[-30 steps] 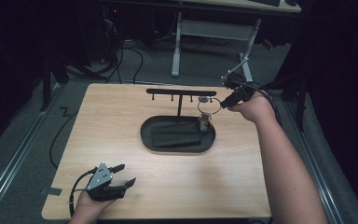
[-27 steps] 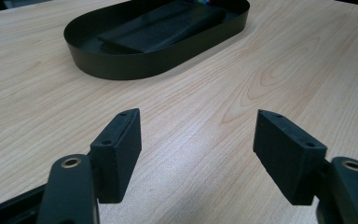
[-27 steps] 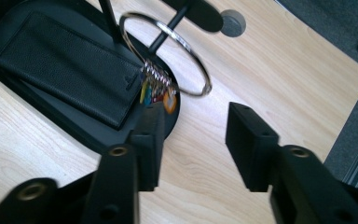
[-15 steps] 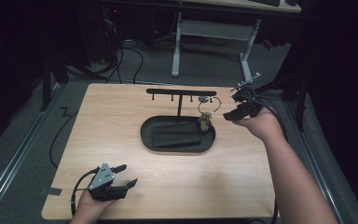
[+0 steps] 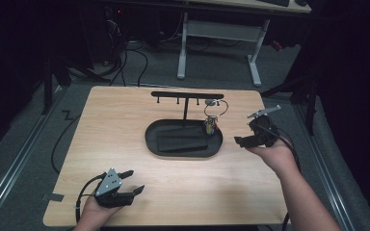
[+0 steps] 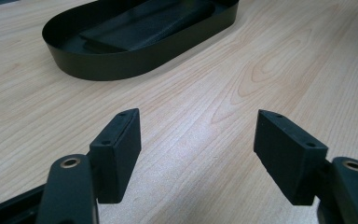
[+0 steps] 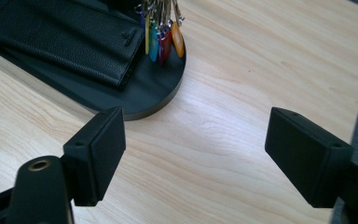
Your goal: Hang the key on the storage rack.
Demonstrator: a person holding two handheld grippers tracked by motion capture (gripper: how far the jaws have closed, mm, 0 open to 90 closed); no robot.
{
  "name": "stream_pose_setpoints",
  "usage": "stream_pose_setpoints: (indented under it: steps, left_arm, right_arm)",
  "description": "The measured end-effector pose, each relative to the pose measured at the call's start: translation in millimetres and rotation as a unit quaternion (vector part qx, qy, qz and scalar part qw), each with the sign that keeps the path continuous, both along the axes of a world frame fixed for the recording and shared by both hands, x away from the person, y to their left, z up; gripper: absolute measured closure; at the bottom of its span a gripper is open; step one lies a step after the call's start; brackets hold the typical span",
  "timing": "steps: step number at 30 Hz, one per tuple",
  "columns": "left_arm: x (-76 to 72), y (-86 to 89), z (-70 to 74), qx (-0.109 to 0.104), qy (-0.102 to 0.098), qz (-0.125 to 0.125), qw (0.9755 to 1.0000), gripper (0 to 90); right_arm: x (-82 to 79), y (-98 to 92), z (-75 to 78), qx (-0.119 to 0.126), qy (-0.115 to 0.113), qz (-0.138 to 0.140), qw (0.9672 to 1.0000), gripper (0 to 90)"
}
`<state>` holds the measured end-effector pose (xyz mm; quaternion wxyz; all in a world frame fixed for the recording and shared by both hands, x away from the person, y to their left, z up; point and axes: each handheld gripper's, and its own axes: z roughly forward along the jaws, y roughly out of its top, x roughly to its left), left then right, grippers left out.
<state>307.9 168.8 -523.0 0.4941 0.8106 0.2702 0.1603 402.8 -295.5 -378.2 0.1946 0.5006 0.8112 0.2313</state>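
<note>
With the keys [image 5: 211, 126] hanging from the rack [image 5: 187, 96] over the tray's [image 5: 150, 139] right end, I hold the right gripper [image 5: 244, 140] just right of them; its jaws have just been opening, nothing between; left gripper [image 5: 131, 181] spread, resting near.

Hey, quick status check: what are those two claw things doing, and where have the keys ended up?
Right hand-held gripper open, empty, jaws just opened. Left hand-held gripper open, empty, over the table. Keys hanging on the rack above the tray. Nothing in the way.

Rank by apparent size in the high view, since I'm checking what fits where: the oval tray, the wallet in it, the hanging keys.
1. oval tray, clearly largest.
2. wallet, lying inside the tray.
3. keys, smallest, hanging from the rack.
</note>
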Motion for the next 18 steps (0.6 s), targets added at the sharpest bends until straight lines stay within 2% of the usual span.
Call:
stream_pose_setpoints:
  steps: [2,3,7,10,15,18]
  left_arm:
    - [0.1,-0.1,-0.1,0.000,0.000,0.000,1.0000,32.6]
    - [-0.1,-0.4,-0.1,0.001,0.001,0.000,1.0000,32.6]
    - [-1.3,-1.3,-0.3,0.003,-0.001,-0.003,1.0000,32.6]
    - [-1.5,-1.1,-0.5,0.004,0.000,-0.003,1.0000,32.6]
    - [-1.8,-1.0,-0.7,0.003,0.000,-0.001,1.0000,32.5]
    - [-2.3,-1.7,-0.9,0.005,0.001,-0.003,1.0000,32.5]
  right_arm:
    - [-6.9,-0.5,-10.9,0.008,-0.006,-0.006,0.9999,19.8]
    - [-9.9,0.0,-16.1,0.003,-0.007,-0.008,0.9999,18.7]
    - [-25.1,1.0,-34.7,0.007,-0.032,-0.010,0.9994,15.2]
    - [-38.5,-0.1,-47.1,0.023,-0.050,-0.016,0.9984,15.2]
    - [-55.9,-3.4,-63.9,0.047,-0.058,-0.021,0.9970,15.4]
    - [-62.7,-5.0,-71.7,0.052,-0.061,-0.022,0.9965,15.4]
